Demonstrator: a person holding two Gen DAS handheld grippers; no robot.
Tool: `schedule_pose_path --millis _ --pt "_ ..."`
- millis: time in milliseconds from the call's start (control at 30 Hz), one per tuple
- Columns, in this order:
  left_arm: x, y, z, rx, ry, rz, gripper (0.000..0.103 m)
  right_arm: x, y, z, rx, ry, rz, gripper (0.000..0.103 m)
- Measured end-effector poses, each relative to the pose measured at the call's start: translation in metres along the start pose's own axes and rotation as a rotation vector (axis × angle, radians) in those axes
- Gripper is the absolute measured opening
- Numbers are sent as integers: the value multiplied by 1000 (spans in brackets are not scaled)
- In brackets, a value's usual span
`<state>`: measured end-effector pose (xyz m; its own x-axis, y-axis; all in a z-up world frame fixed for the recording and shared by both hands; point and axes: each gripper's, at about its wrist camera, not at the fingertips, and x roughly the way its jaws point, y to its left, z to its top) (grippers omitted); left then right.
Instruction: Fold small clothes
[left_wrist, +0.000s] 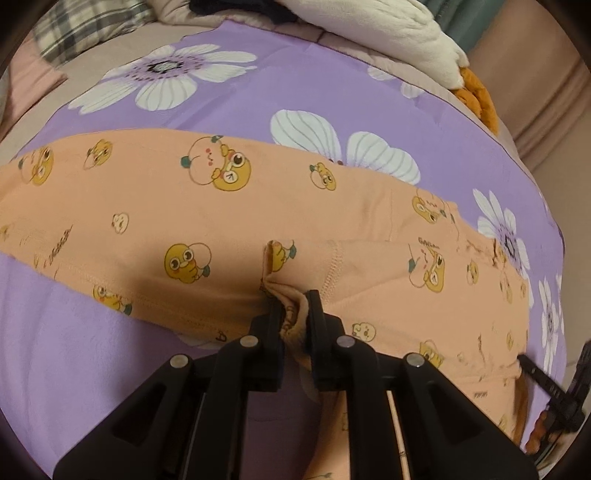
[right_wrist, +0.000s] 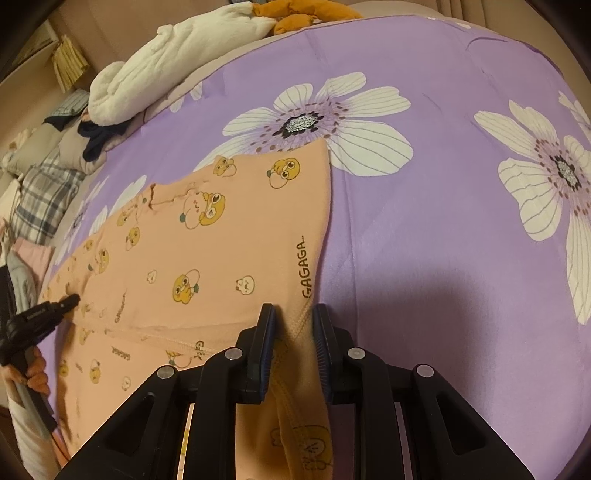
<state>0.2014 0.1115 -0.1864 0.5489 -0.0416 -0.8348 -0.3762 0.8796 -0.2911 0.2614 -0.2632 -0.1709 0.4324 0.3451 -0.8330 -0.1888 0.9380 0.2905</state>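
- We are partway through a fold on the peach garment (left_wrist: 229, 218), which lies on the purple flowered sheet (left_wrist: 332, 92) across the bed.
- Our left gripper (left_wrist: 293, 299) has its 2 jaws drawn close together on a bunched bit of the garment's near edge; cloth fills the gap between them and puckers just ahead of the tips.
- Our right gripper (right_wrist: 293, 314) has its jaws a little wider apart, with a seamed corner of the garment rising between them. We judge it gripped, since the cloth stands up off the sheet there, but contact on the right pad is hard to make out.
- In the right view the left gripper's tip (right_wrist: 70, 300) meets the garment's far end, so the 2 holds are well apart along 1 edge.
- We judge the step to be carrying the near edge over the rest of the garment.
- The next move calls for lifting both holds together, keeping the edge taut between them, and laying it level with the far edge so the printed side does not wrinkle.
- Containers: we see none, no basket or bin. A white plush (right_wrist: 155, 66), an orange plush (right_wrist: 295, 14) and loose plaid cloth (right_wrist: 40, 192) lie at the bed's far side, apart from the garment.
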Motion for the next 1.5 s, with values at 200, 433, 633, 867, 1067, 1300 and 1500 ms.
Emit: schedule_pose_path --millis 200,433,633,867,1067,1300,1500 --pt "0 -5 -3 93 -21 8 14 2 4 0 18 -8 -37 22" --pt "1 3 -2 73 -31 -37 15 2 6 0 19 -15 -63 22" --pt "1 7 1 46 -9 -77 15 2 10 0 22 -23 -92 22" --pt "-8 8 3 28 16 -113 16 0 16 0 30 -34 -133 22" --pt "-47 9 2 43 -37 -142 40 -30 37 -4 23 -100 -180 42" --pt "-103 30 8 -15 -180 -149 95 -118 80 -17 -1 -315 -169 94" --pt "-129 69 14 -121 -269 -86 103 -158 111 -28 1 -403 -132 102"
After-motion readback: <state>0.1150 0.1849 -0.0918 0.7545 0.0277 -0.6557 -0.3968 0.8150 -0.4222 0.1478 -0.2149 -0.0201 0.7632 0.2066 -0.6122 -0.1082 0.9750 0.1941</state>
